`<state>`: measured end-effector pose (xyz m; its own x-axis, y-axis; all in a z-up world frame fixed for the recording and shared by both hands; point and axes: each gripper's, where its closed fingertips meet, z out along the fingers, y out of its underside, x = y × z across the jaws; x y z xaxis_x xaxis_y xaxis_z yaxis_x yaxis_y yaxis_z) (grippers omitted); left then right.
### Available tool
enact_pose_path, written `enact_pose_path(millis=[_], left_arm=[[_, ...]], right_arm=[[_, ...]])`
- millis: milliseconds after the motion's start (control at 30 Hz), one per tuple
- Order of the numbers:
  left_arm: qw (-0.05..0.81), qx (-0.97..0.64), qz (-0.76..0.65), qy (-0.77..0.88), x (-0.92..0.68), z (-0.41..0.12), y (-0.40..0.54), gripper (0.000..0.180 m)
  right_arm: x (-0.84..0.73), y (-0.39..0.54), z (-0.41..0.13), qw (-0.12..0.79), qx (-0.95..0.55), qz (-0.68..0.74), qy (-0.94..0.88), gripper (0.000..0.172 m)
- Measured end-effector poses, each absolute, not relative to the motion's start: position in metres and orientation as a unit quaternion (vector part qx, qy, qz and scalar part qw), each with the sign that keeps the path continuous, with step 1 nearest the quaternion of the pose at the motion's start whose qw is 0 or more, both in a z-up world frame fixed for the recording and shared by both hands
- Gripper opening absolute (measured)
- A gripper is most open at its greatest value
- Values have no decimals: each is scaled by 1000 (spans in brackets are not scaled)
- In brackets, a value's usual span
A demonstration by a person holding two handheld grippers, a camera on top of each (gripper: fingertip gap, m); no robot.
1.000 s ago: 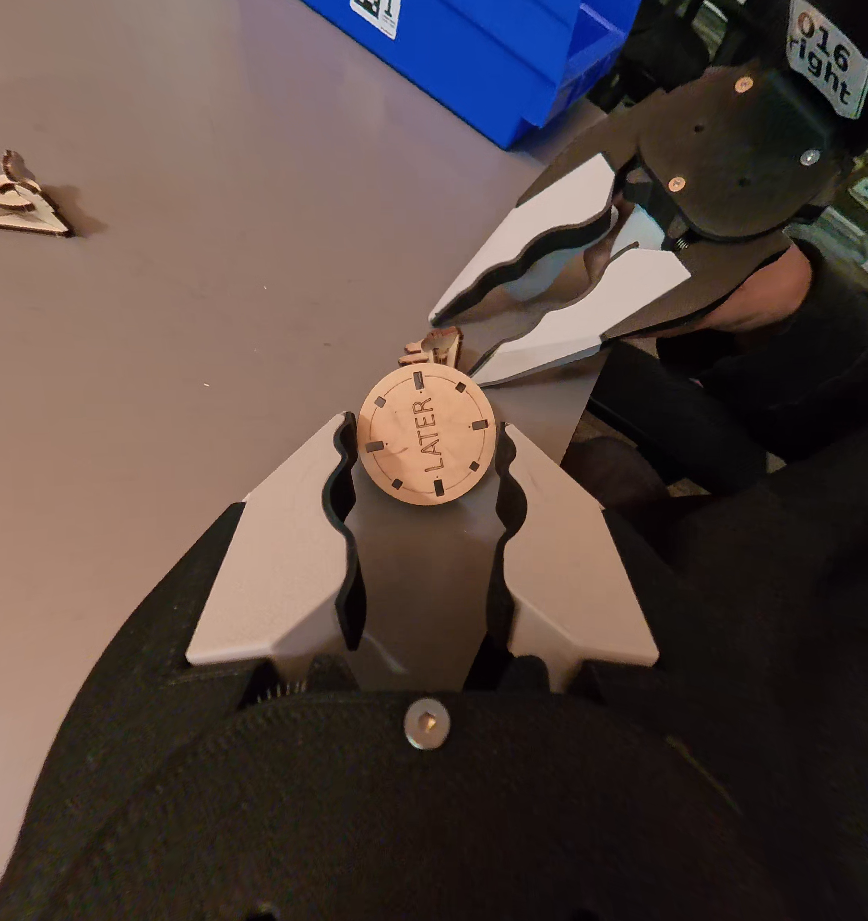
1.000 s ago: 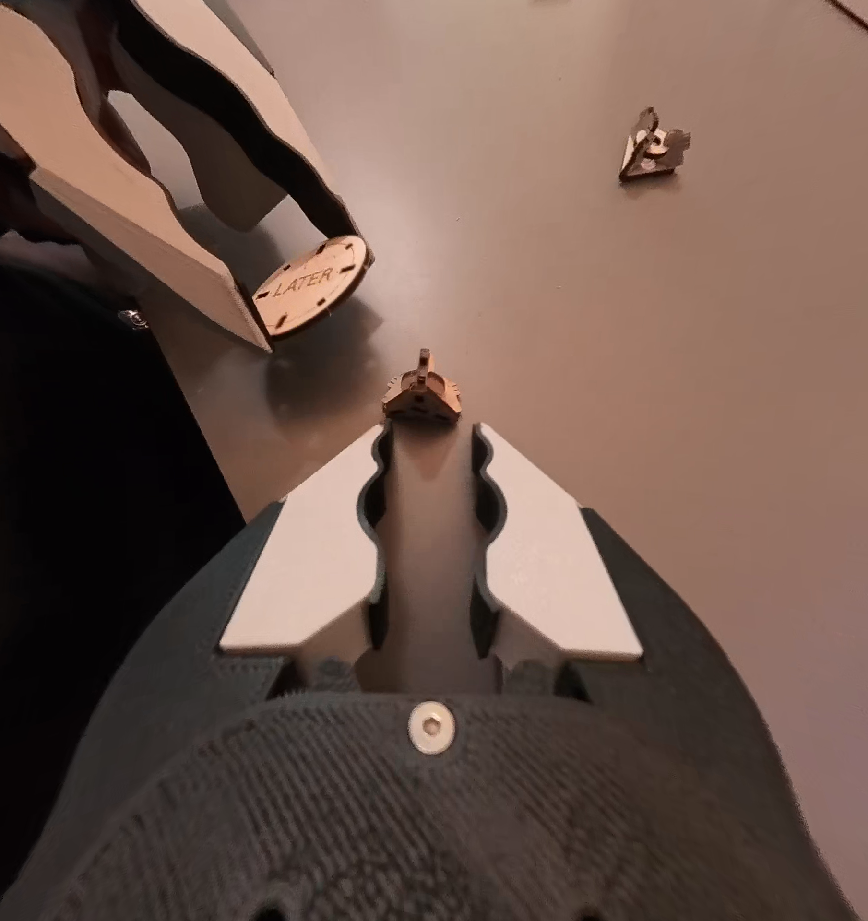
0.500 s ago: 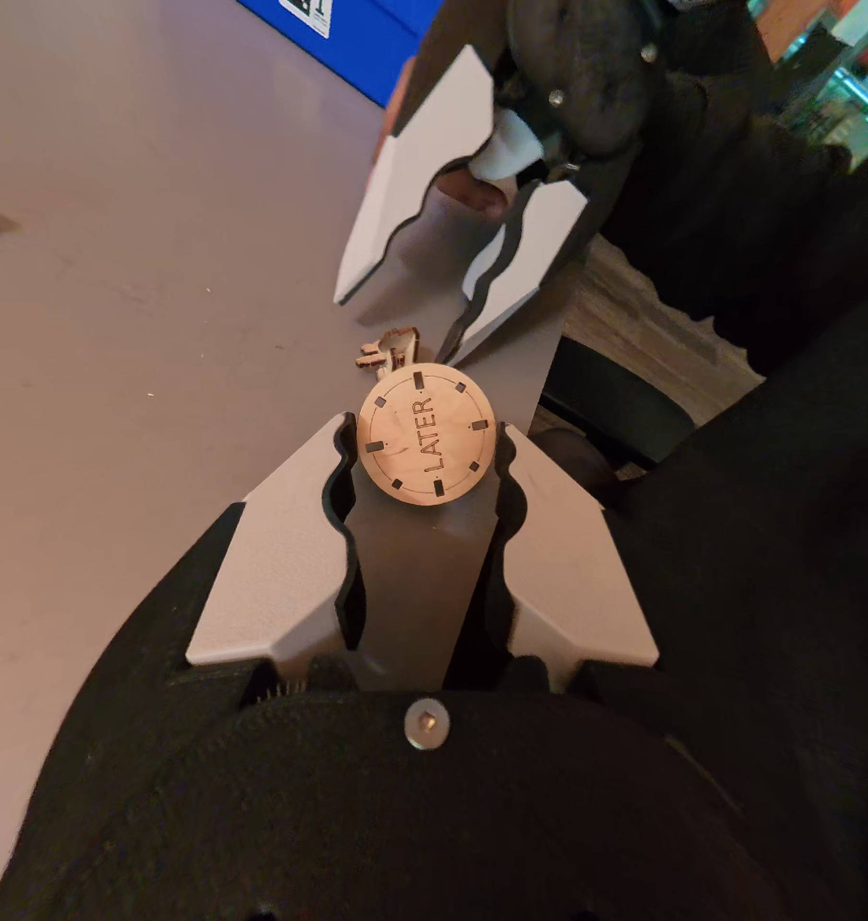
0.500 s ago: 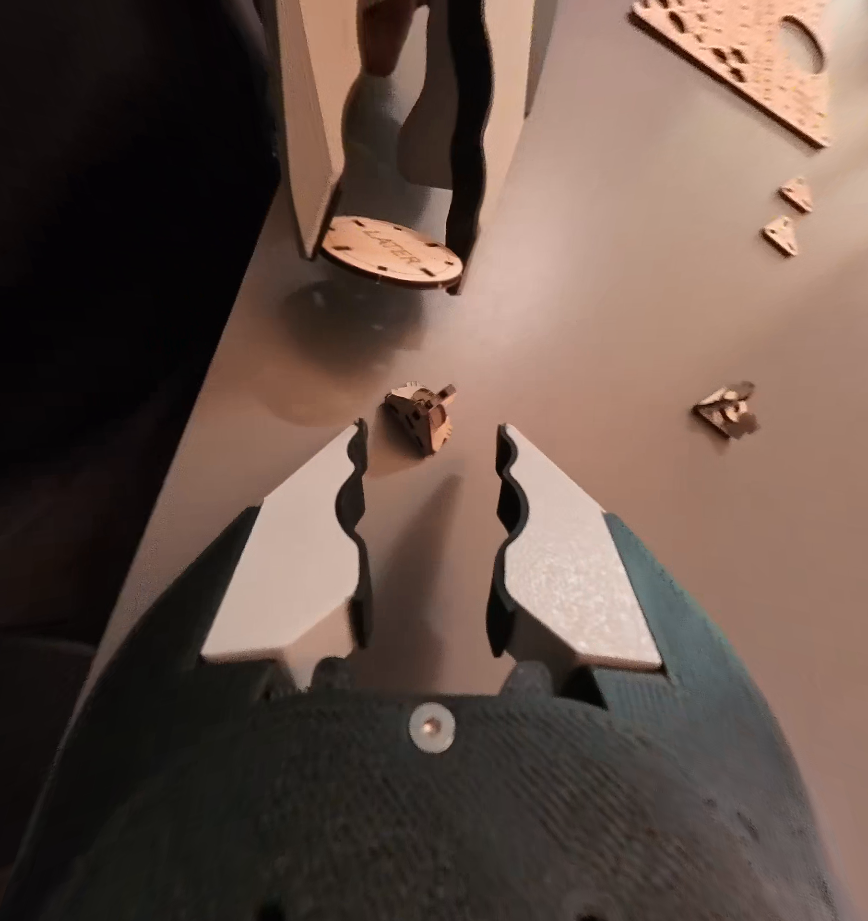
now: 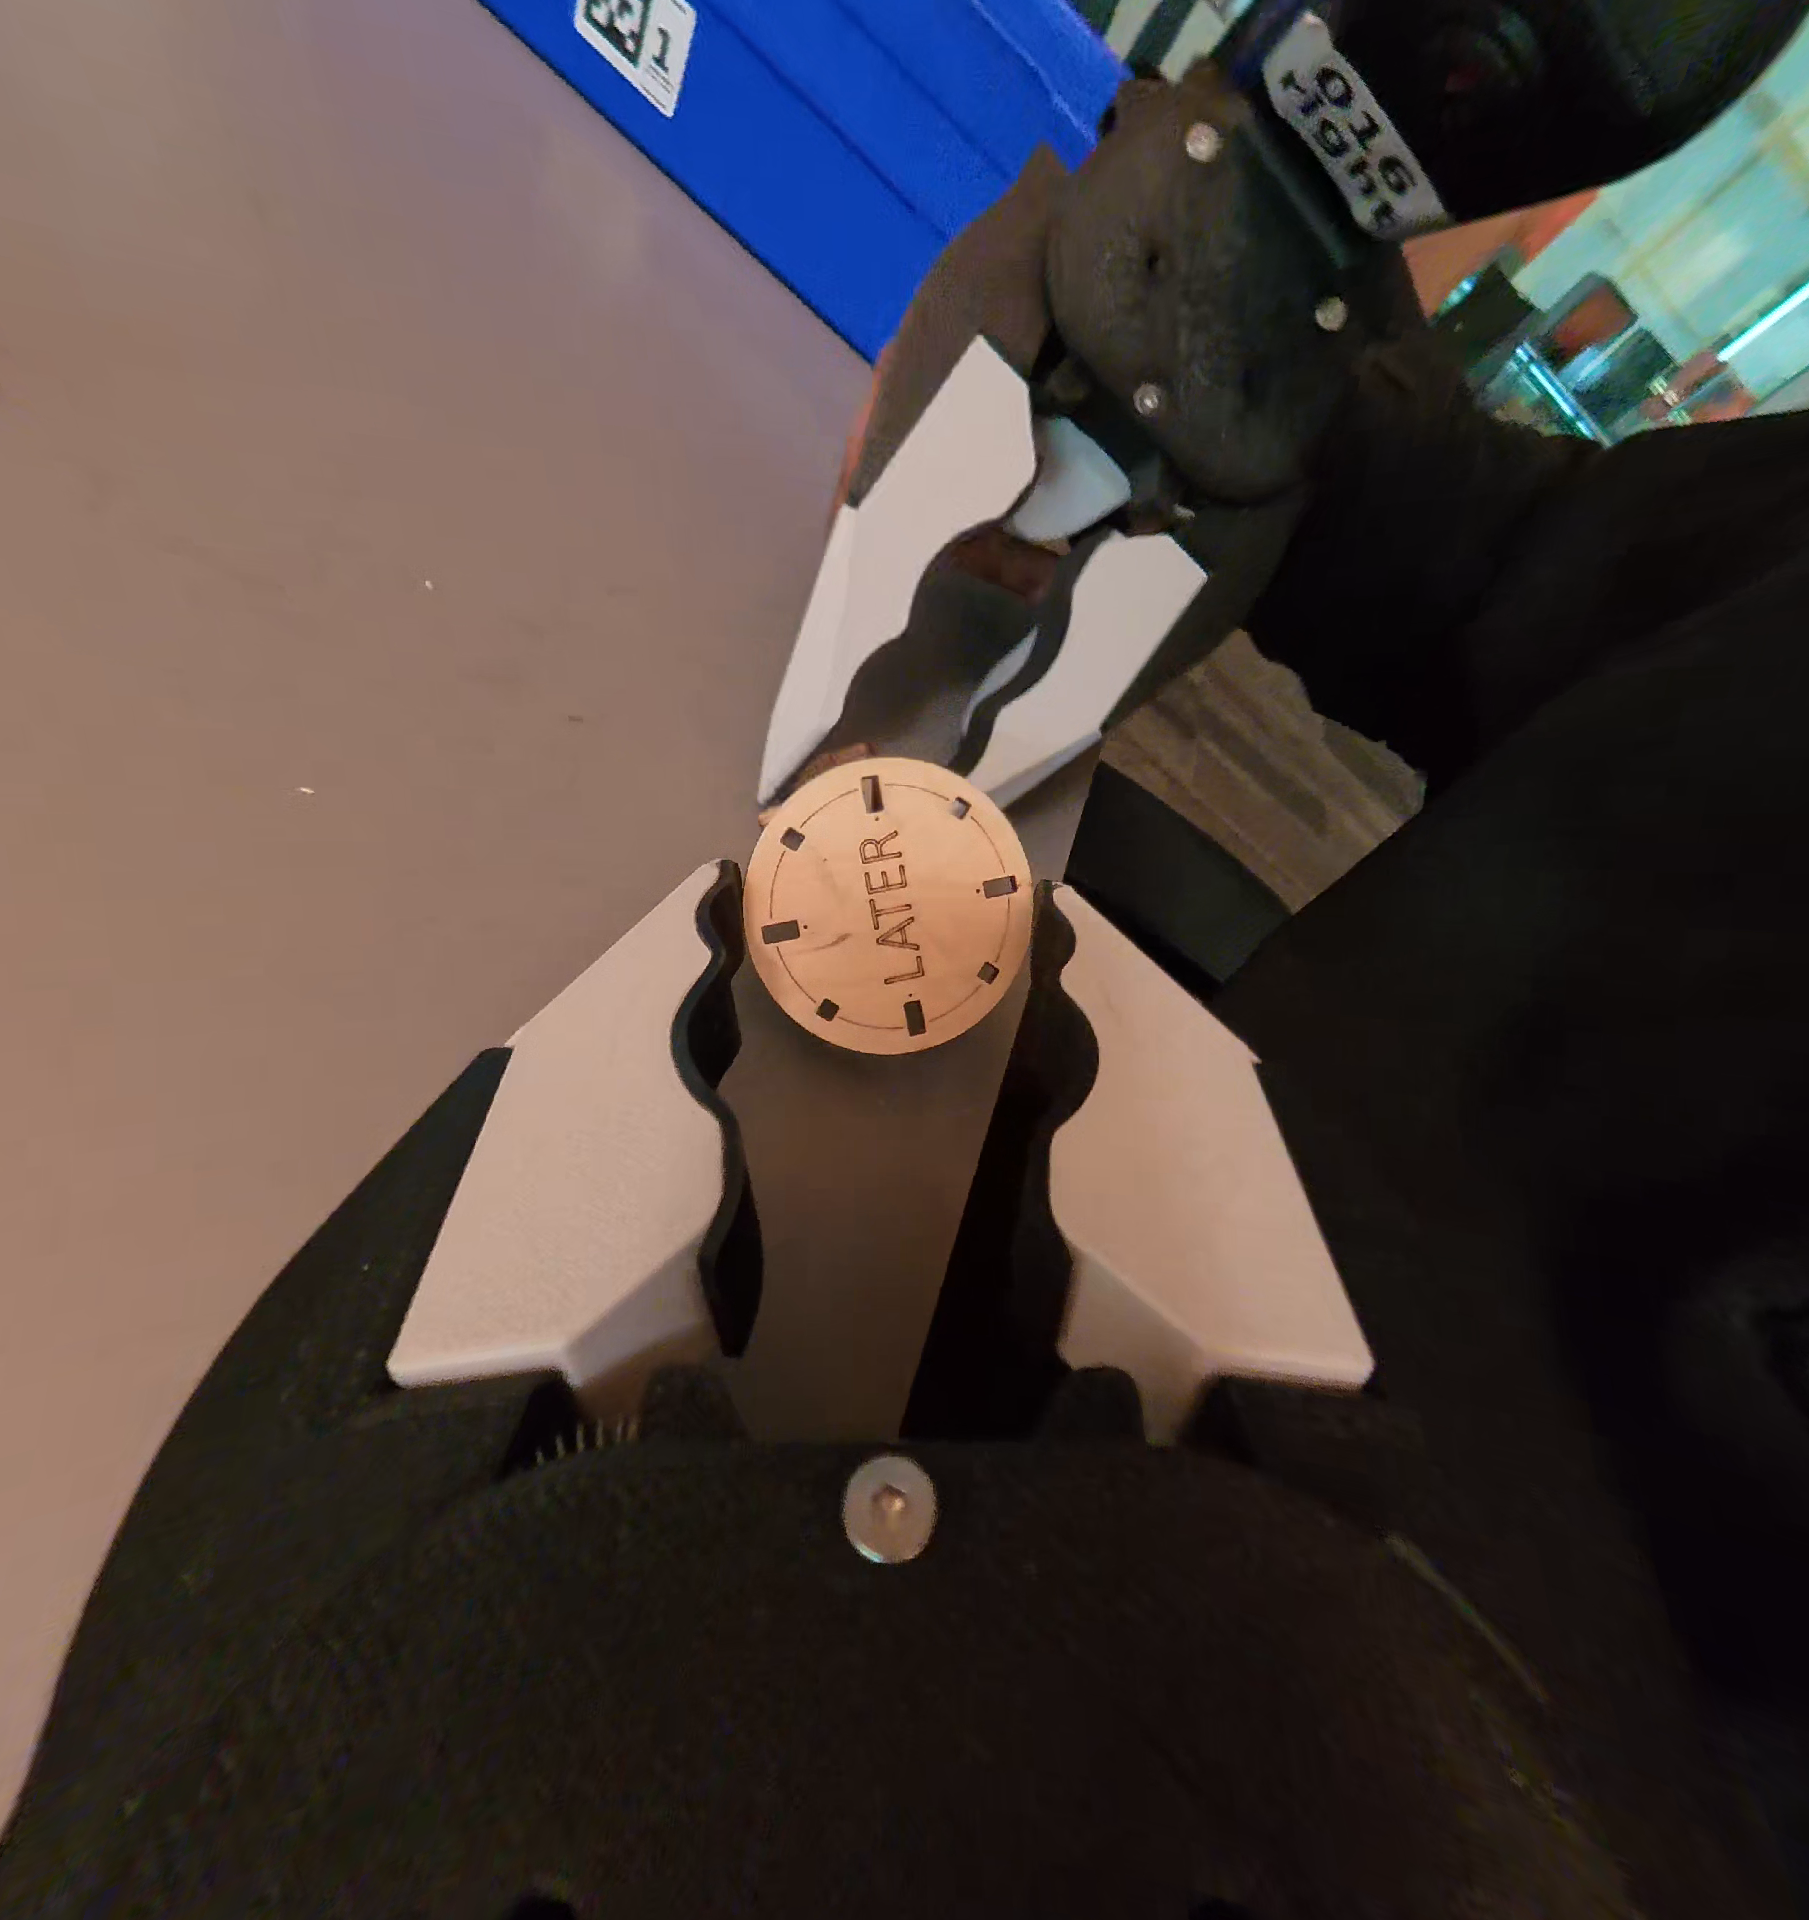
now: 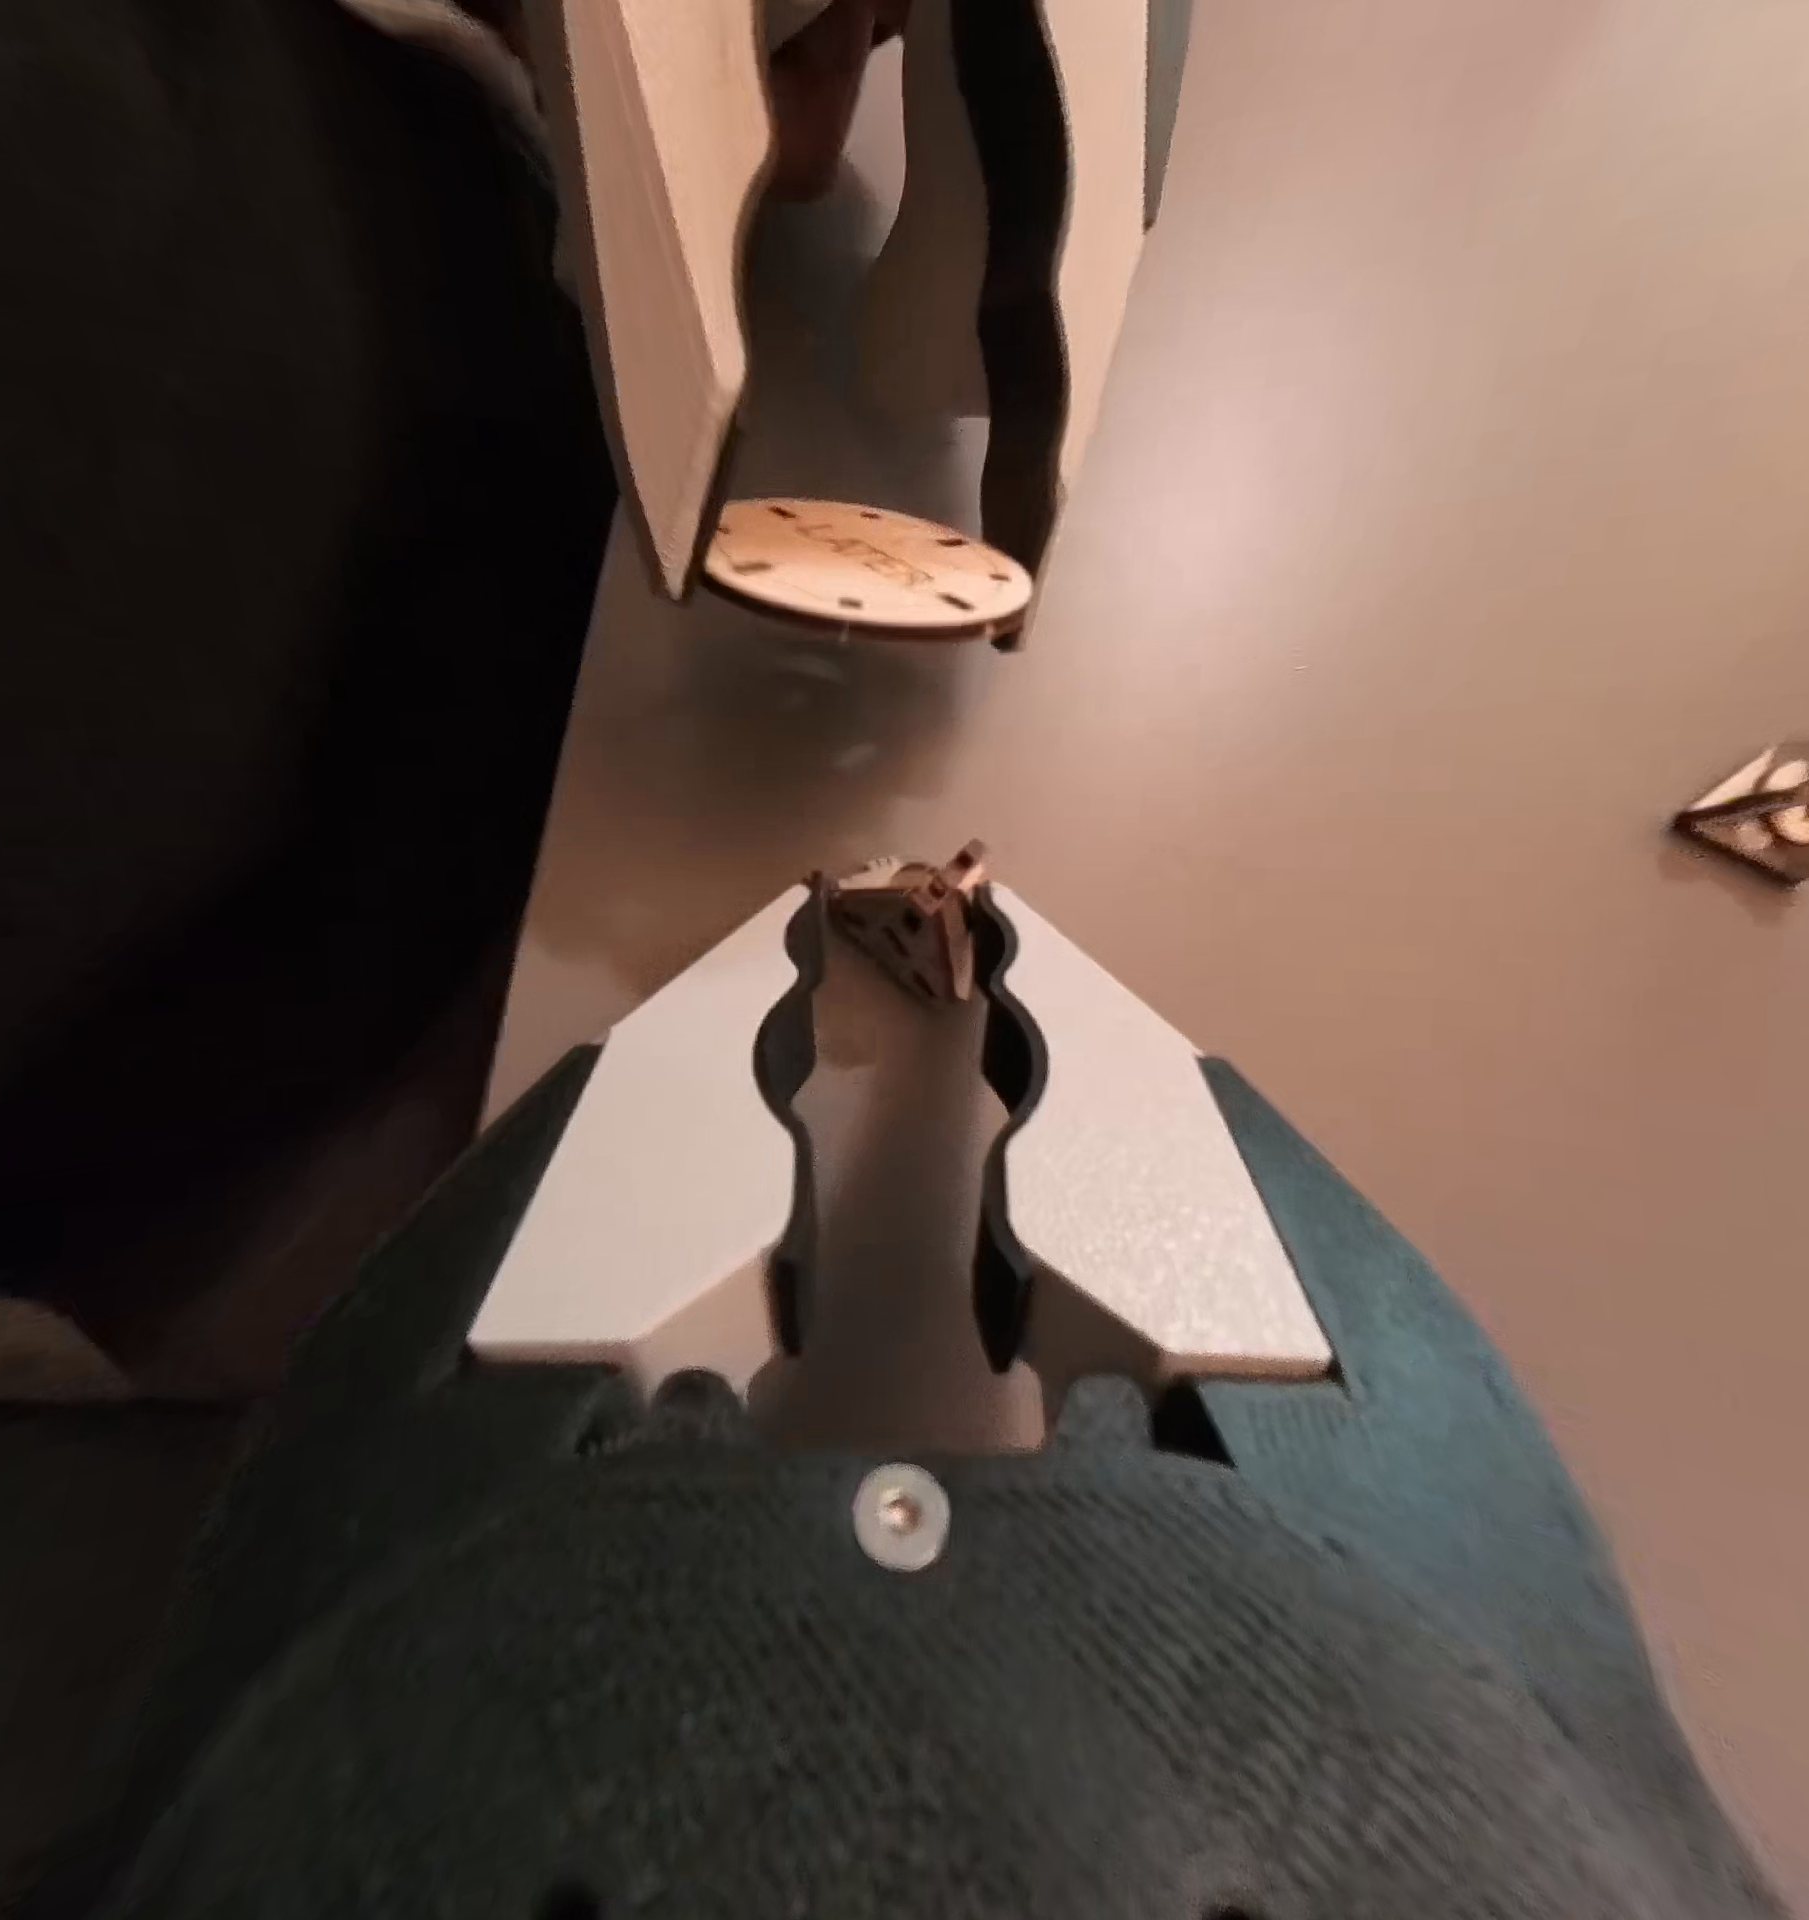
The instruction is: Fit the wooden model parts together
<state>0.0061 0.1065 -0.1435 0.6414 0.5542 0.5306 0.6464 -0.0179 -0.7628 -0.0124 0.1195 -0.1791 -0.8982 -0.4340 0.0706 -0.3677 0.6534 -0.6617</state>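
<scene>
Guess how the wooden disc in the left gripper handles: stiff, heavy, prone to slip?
The disc looks like thin laser-cut wood, so probably stiff and light. The left gripper clamps only its round rim, so it may pivot or pop out if bumped. The cut slots near its edge could make it crack under a hard squeeze.

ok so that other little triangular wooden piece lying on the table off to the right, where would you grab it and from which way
Grip the loose triangular wooden piece across its two long slanted edges, coming down from above. It seems to lie flat on the table with its point toward the left, so the flat face offers no hold; the tapering sides near its wider end look the firmest place, I think.
</scene>
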Motion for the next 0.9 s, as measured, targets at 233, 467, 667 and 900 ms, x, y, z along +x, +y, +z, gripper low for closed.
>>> enact_pose_path(millis=[233, 467, 667, 900], left_arm=[[534, -726, -11, -433, 4, -148, 91, 55], [555, -706, -35, -438, 5, -143, 83, 55], [556, -709, -37, -432, 7, -141, 86, 55], [567, -697, -46, -437, 6, -141, 83, 55]], right_arm=[[-4, 115, -179, 50, -92, -337, 936, 27], [-2, 130, -177, 74, -184, -337, 920, 56], [-5, 138, -180, 86, -352, -295, 884, 60], [2, 128, -175, 31, -413, -308, 857, 33]])
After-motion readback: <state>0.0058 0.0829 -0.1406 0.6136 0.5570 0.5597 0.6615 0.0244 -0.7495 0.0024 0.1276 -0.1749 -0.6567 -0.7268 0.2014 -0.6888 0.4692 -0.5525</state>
